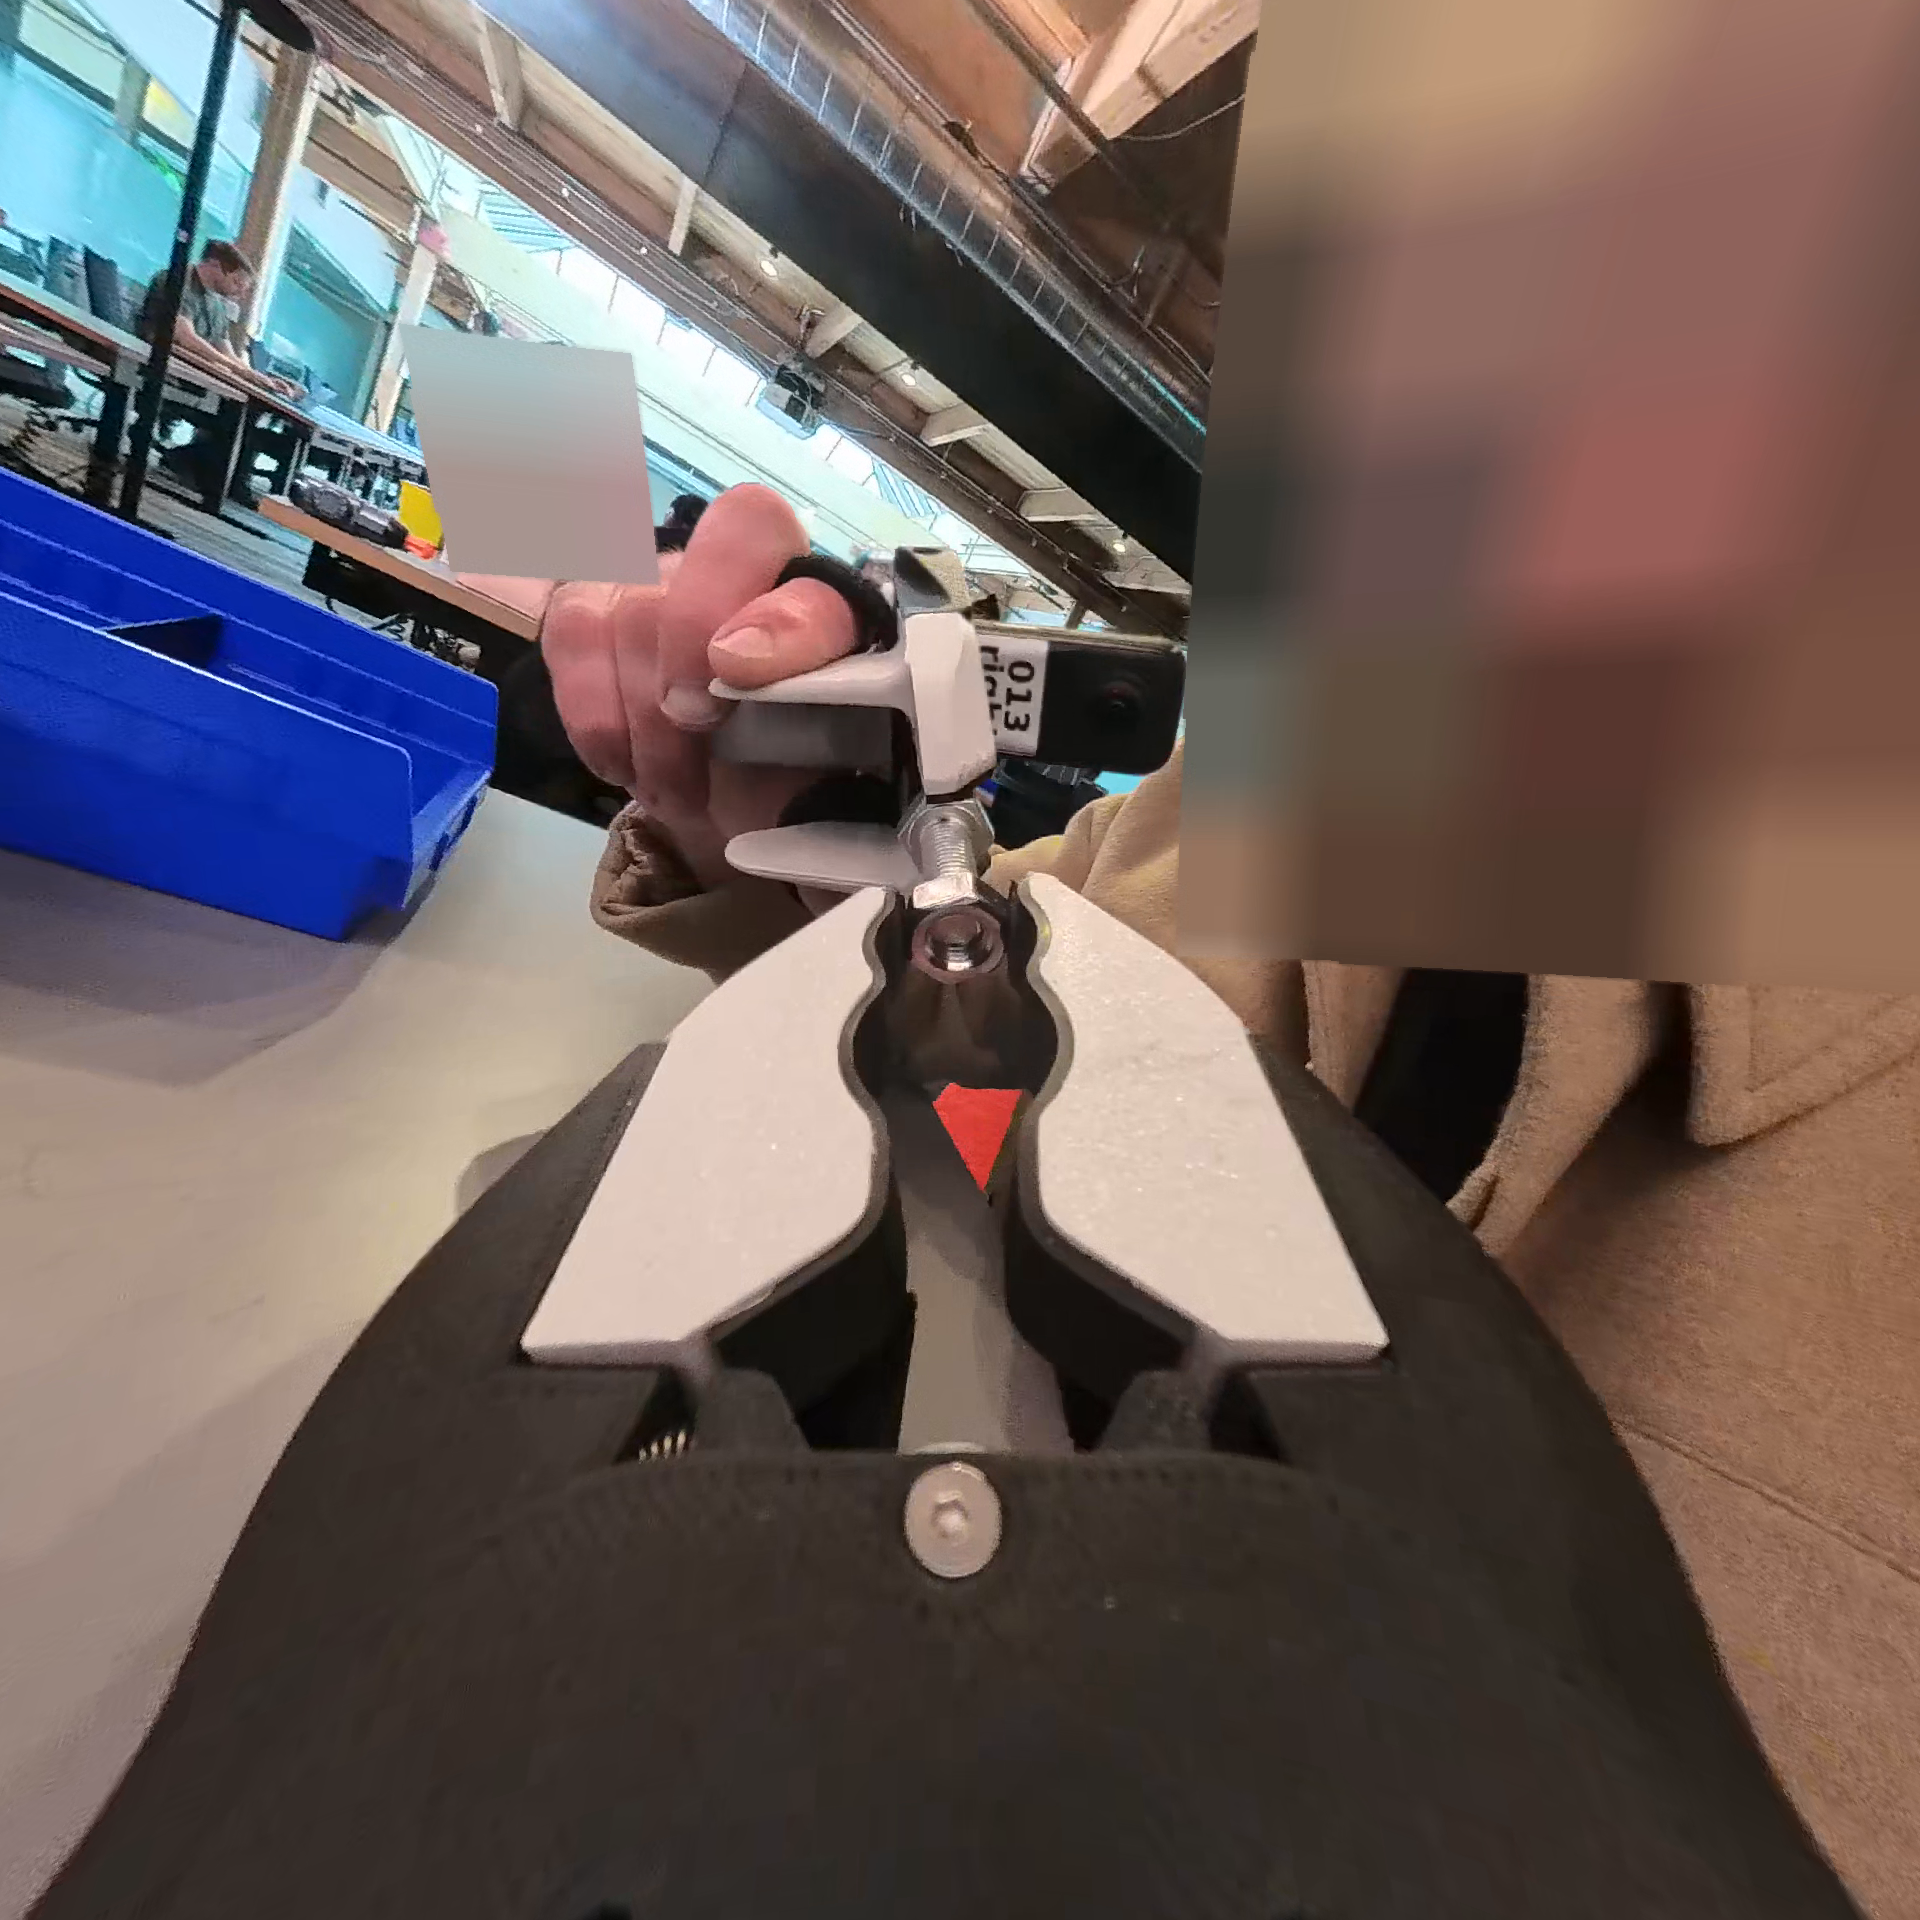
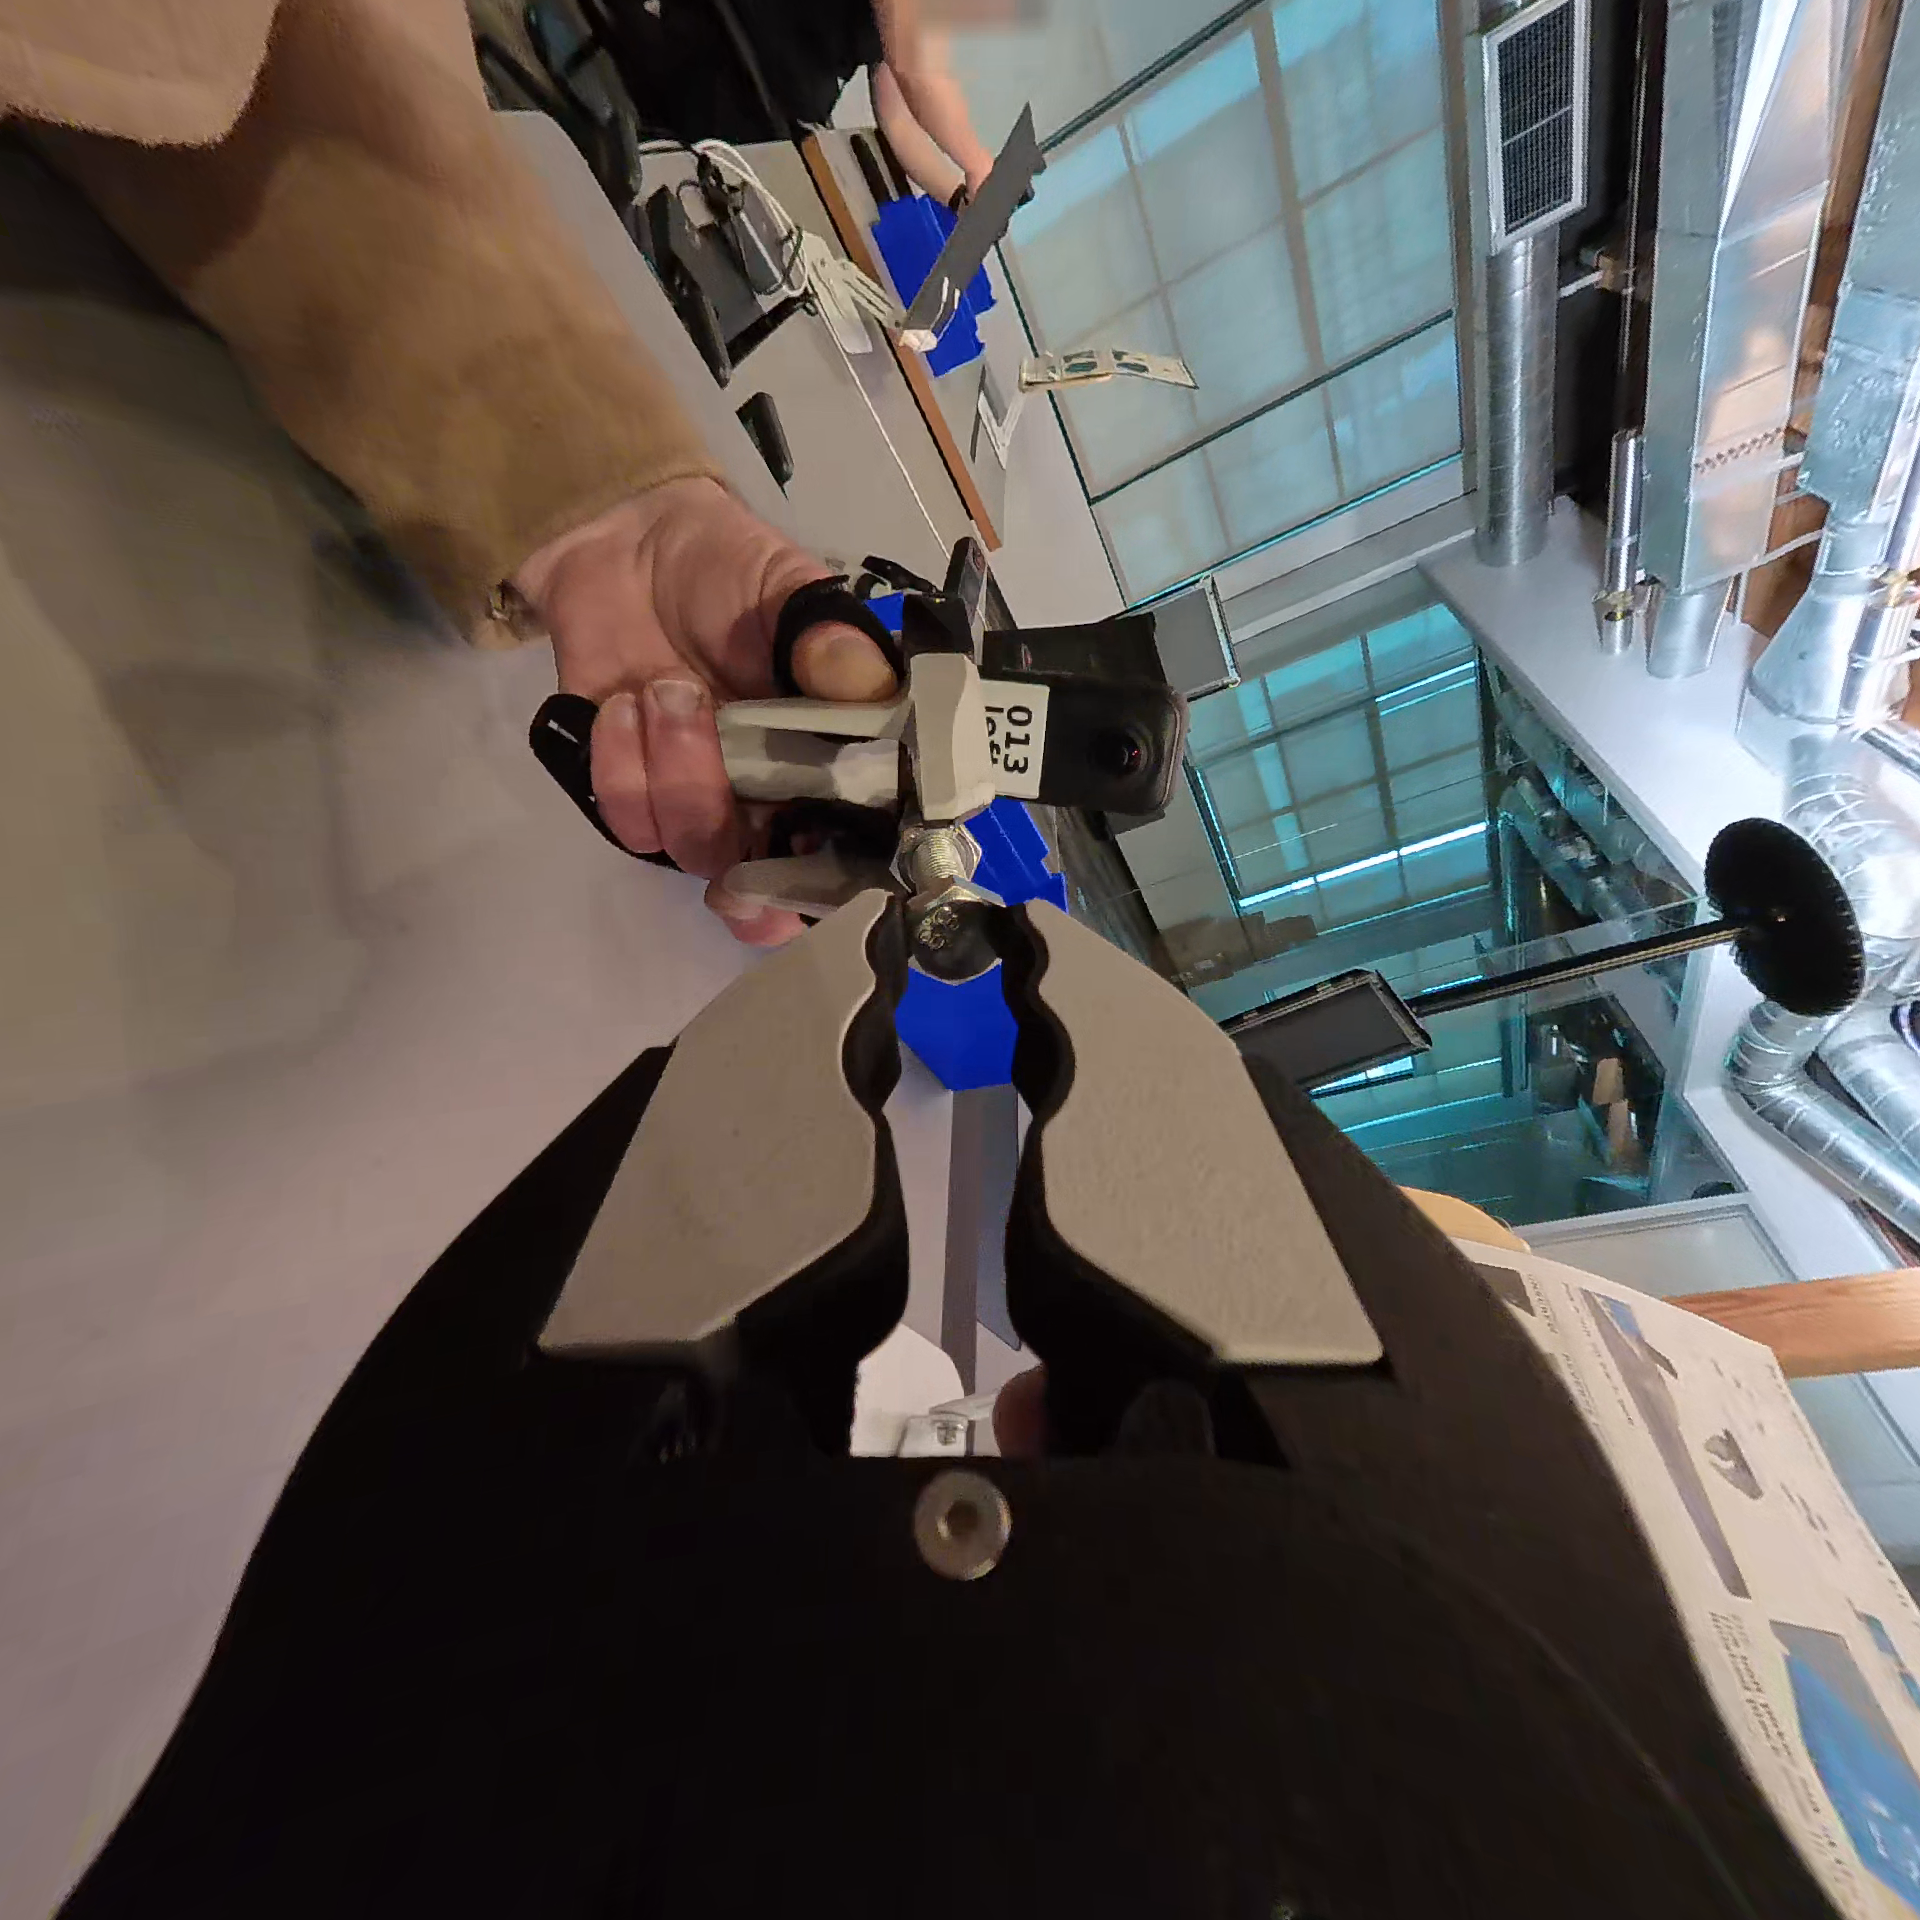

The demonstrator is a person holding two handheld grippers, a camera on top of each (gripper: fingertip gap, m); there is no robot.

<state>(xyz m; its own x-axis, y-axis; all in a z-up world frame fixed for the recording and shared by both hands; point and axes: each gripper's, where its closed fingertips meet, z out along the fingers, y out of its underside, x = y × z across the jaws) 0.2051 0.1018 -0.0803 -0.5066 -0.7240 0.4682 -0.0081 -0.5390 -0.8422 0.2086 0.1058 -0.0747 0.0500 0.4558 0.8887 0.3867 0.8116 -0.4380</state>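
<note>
My left gripper [image 1: 954,914] is shut on a silver hex nut [image 1: 954,948], which I see end-on between the white fingertips. A threaded bolt [image 1: 943,854] carrying further nuts runs on from it toward the other gripper, whose black camera [image 1: 1112,707] faces me with a hand around its handle. My right gripper [image 2: 948,920] is shut on the bolt's head [image 2: 938,932]. The bolt's thread [image 2: 938,857] leads away to the left gripper, whose camera [image 2: 1117,748] a hand in a tan sleeve holds. The two grippers meet tip to tip above the grey table.
A blue plastic bin [image 1: 208,707] stands on the grey table [image 1: 187,1299] to the left and also shows in the right wrist view [image 2: 961,1039]. A red piece [image 1: 977,1127] shows below the left fingers. Printed sheets [image 2: 1714,1558] lie at the right. A person's tan jacket [image 1: 1558,1403] is close.
</note>
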